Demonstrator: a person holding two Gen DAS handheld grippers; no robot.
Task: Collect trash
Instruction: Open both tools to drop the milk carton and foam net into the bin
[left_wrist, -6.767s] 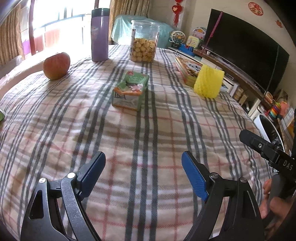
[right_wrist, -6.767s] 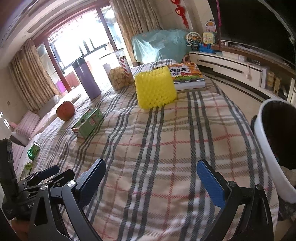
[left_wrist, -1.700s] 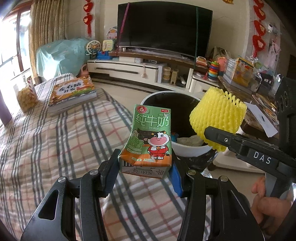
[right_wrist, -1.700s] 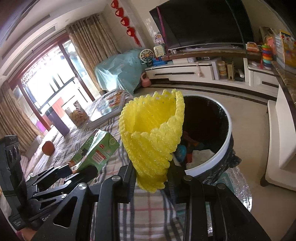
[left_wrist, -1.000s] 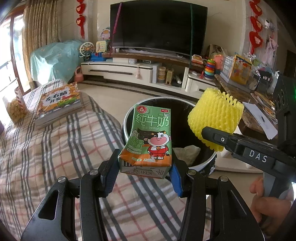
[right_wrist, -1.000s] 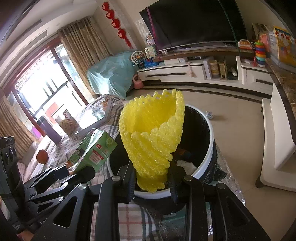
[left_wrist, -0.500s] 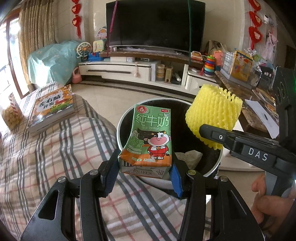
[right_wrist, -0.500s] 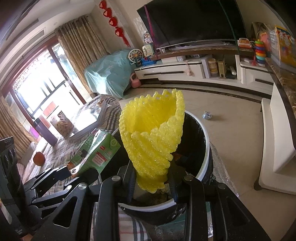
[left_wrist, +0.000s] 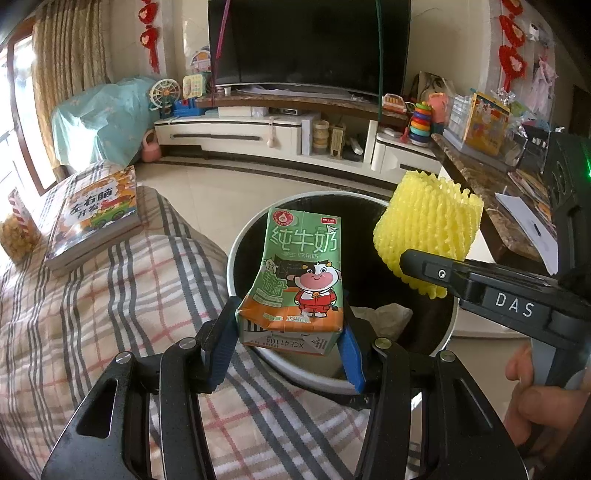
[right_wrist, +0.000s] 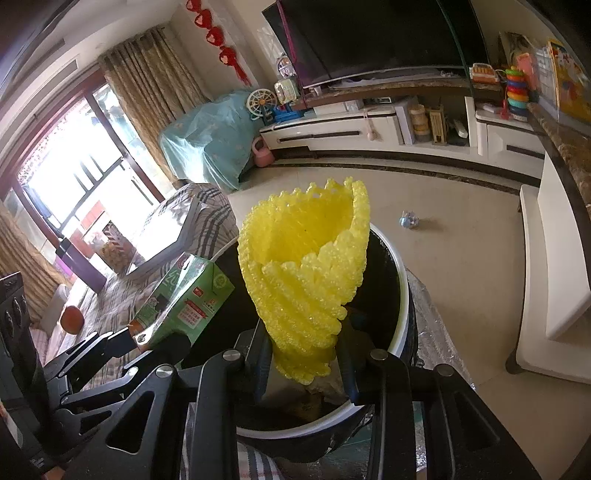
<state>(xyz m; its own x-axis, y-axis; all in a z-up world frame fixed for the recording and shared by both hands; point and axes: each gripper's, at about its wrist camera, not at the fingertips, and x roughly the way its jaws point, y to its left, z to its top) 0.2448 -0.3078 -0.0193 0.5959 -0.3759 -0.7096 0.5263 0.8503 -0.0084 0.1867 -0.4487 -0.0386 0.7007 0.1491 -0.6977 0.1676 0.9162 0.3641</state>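
Currently held, left gripper (left_wrist: 290, 349): pinching green-and-orange cardboard milk carton (left_wrist: 301, 275), above the near rim of the white-rimmed black round trash bin (left_wrist: 236, 243).
Right gripper (right_wrist: 304, 356): pressed on yellow foam fruit net (right_wrist: 306, 277), over the bin's mouth.
Risk: carton released early may strike the rim and fall outside.
Room: bin mouth wide; plaid-covered table (left_wrist: 92, 314) just beside the bin's left side.

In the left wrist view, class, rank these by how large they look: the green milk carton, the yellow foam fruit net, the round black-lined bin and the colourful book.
1. Round black-lined bin
2. Green milk carton, enlarged by nearness
3. Yellow foam fruit net and colourful book: too alike to rank
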